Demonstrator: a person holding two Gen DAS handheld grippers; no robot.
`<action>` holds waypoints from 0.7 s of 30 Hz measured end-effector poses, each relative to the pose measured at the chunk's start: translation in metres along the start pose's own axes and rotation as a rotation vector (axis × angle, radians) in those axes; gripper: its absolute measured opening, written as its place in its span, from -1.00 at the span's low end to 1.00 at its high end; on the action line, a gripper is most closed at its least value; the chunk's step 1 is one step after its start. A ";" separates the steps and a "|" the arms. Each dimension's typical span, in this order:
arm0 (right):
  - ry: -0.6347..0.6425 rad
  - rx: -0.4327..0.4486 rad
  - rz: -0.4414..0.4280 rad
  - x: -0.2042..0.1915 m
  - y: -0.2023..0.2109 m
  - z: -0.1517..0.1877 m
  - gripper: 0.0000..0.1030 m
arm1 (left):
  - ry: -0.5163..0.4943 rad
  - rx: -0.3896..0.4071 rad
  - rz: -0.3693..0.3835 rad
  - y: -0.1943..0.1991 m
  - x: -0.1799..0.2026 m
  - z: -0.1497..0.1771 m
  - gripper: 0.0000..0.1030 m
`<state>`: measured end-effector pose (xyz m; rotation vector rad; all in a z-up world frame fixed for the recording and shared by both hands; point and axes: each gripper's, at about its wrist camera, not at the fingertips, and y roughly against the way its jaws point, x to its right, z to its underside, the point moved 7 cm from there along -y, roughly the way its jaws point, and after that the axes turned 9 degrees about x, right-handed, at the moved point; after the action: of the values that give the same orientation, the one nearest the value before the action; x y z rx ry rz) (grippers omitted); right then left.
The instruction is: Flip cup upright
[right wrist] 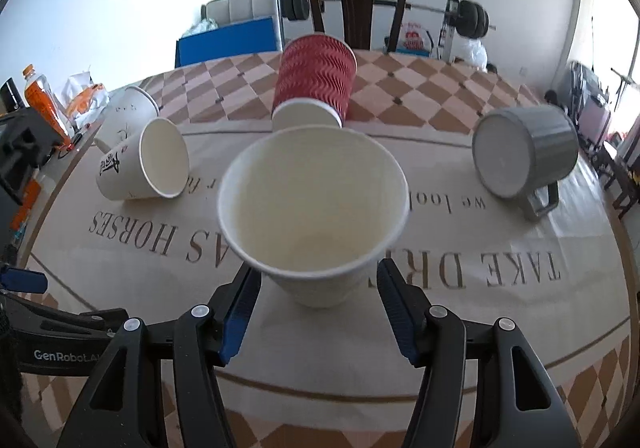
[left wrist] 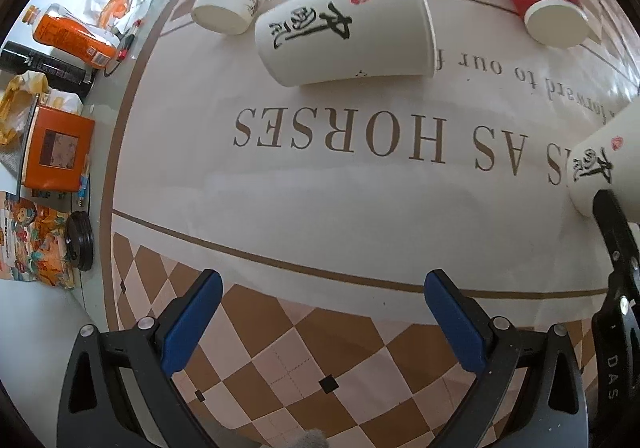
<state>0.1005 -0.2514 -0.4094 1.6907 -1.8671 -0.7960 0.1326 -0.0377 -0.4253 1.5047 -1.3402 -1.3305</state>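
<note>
I am holding the white paper cup (right wrist: pixel 316 215) low on its wall between my right gripper (right wrist: pixel 316 288) pads, mouth tilting up toward the lens, above the tablecloth (right wrist: pixel 500 328); my left gripper (left wrist: pixel 320 312) is hanging wide open, holding nothing. The cup is looking light, thin-walled and easily crushed, so I am judging a gentle squeeze near the stiffer base safest. Rolled rim gives little purchase.

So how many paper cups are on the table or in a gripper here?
4. White cup held in the right gripper; calligraphy cup on its side at left; plain white cup behind it; red ribbed cup lying at the far centre. None appears hidden.
</note>
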 end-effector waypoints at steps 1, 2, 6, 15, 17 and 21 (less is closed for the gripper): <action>-0.002 -0.010 0.007 0.001 0.002 0.000 0.30 | 0.001 0.011 0.006 0.004 0.000 0.001 1.00; -0.005 -0.017 0.014 0.002 0.006 0.001 0.41 | 0.003 0.020 0.010 0.009 0.002 0.003 1.00; -0.032 -0.029 0.046 0.011 0.032 0.001 0.66 | -0.001 0.080 0.038 0.033 -0.001 0.005 1.00; -0.067 -0.049 0.167 0.031 0.119 -0.029 0.98 | -0.028 0.240 0.147 0.125 0.000 0.010 1.00; -0.077 -0.036 0.186 0.034 0.146 -0.042 0.99 | -0.034 0.287 0.168 0.152 0.003 0.009 1.00; -0.087 -0.019 0.211 0.035 0.195 -0.067 1.00 | -0.039 0.379 0.202 0.208 0.000 0.006 1.00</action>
<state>0.0060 -0.2807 -0.2254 1.4389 -2.0488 -0.8082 0.0777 -0.0805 -0.2295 1.5386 -1.7937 -1.0222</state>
